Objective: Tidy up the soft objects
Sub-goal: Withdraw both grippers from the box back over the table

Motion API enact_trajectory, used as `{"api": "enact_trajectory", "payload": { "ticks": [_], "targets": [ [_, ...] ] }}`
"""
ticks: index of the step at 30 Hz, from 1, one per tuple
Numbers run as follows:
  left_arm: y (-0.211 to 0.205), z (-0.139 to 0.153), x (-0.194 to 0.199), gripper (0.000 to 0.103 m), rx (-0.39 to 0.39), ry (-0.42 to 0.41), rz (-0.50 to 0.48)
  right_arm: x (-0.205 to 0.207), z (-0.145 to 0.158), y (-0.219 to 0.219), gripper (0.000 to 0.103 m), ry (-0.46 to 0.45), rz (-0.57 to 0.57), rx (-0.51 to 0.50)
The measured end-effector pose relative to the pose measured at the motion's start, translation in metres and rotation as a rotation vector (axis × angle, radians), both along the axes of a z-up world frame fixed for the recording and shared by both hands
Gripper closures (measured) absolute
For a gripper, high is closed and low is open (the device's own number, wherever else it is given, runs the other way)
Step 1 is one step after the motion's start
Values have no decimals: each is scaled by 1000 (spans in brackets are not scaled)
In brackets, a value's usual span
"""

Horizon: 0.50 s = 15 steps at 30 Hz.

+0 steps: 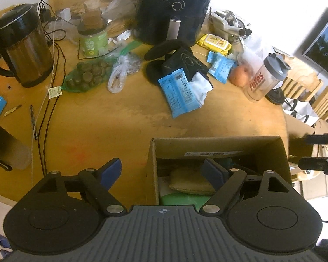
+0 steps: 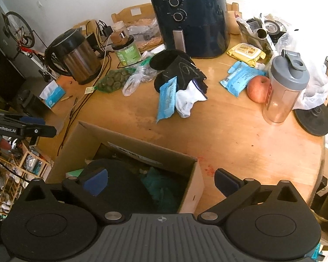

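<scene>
Soft items: some boxed, a heap left on the table, both grippers released

The box point(image 1: 216, 146) at the table's point(image 1: 124, 131) near edge holds a tan pouch point(image 1: 190, 181), something green and teal cloth point(image 2: 161, 185). The left gripper point(image 1: 164, 172) hangs over its left wall, jaws spread, nothing between them; the right gripper point(image 2: 161, 182) straddles its right wall, jaws at full spread, also empty. This looks like the pause between a drop and the next pick. The heap point(image 1: 181, 72) of black cloth, white sock point(image 2: 189, 101) and blue packet point(image 1: 180, 91) lies at 12 o'clock from the box, so next comes a reach forward, closing on one piece
</scene>
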<state>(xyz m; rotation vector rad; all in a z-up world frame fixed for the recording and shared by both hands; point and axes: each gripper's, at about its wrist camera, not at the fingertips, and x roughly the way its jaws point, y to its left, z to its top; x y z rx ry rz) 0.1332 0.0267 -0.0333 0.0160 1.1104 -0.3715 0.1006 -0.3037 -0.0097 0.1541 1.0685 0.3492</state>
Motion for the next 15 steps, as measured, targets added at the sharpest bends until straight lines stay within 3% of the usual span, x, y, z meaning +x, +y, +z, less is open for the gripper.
{"api": "enact_trajectory", "payload": {
  "ticks": [15],
  "targets": [
    [-4,3,9,20,19,-41,-15,23,9,-11,0,-46,-1,-82]
  ]
}}
